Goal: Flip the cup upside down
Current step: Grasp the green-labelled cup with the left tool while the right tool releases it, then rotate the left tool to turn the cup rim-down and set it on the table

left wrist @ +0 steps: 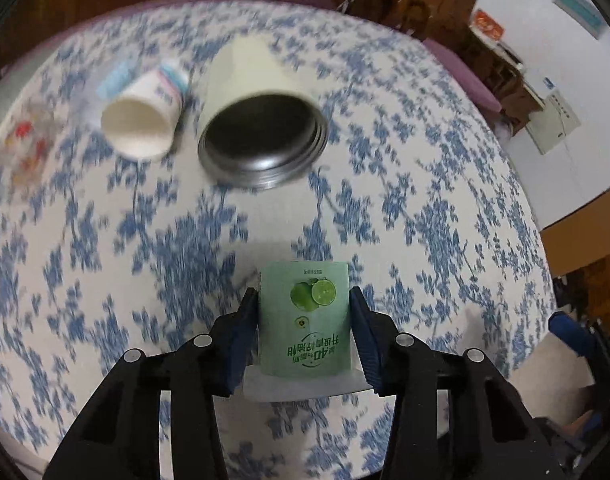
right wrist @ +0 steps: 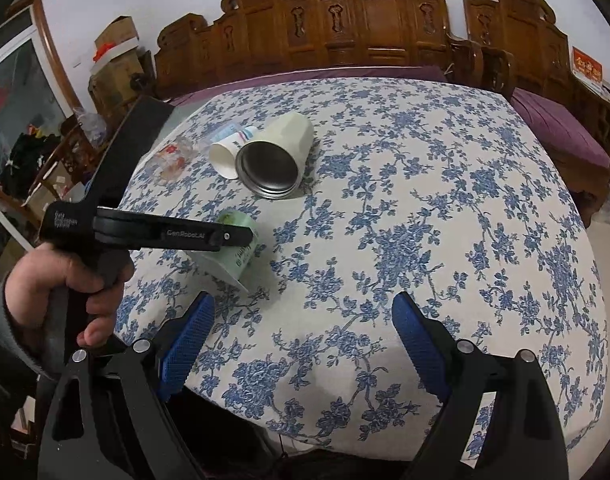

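Note:
My left gripper (left wrist: 303, 312) is shut on a small green cup (left wrist: 305, 320) with a lime print; the printed text reads upside down and the cup's wide white rim is toward the camera. In the right wrist view the green cup (right wrist: 241, 256) sits tilted in the left gripper (right wrist: 225, 236) just above the tablecloth, wide rim down and toward me. My right gripper (right wrist: 303, 336) is open and empty over the table's near edge, to the right of the cup.
A cream tumbler with a steel inside (left wrist: 261, 120) (right wrist: 277, 160) lies on its side mid-table. A white paper cup (left wrist: 143, 118) (right wrist: 229, 152) lies beside it. A clear plastic wrapper (right wrist: 173, 156) is at the left. Blue floral tablecloth (right wrist: 425, 200); carved wooden bench (right wrist: 365, 20) behind.

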Tool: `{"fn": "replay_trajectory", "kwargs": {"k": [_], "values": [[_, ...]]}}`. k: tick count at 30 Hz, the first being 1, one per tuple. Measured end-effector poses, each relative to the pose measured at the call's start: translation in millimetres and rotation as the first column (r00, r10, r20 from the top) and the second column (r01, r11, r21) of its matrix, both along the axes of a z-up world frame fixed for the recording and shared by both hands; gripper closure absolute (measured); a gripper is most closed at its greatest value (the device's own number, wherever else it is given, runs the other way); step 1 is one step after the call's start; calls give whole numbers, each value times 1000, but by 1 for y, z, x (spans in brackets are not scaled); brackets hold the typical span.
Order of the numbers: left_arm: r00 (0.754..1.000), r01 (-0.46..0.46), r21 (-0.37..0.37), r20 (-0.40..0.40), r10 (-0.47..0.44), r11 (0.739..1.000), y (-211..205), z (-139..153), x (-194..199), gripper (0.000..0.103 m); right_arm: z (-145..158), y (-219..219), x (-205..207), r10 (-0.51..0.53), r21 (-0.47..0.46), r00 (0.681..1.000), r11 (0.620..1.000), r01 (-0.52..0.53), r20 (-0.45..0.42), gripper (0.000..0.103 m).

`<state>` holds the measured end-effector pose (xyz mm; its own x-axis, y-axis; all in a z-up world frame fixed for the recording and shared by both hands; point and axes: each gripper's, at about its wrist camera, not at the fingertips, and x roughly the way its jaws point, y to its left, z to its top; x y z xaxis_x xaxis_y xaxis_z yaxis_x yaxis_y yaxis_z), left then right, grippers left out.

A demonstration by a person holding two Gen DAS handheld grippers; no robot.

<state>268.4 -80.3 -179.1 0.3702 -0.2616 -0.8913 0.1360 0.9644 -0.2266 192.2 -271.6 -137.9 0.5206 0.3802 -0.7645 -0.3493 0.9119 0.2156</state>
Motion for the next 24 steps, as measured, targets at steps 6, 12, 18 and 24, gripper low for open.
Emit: {"fn": "replay_trajectory", "kwargs": {"k": [6,12,18,24], "values": [[990,36,72,133,-46,997,-7,3,6,60,-1,-9,7,-31,-1,1000,1000,31,1,12],[963,66,128,253,-97,990,-15,4,10,60,-1,-12,9,-47,-10,999,999,47,11,12],[944,72,160,307,-119,984,-18,-5,8,60,0,-10,9,-41,-24,999,999,42,24,12],[920,71,196,366,-141,978,-21,-9,-8,60,0,-10,8,-40,-25,999,999,41,26,12]]}}
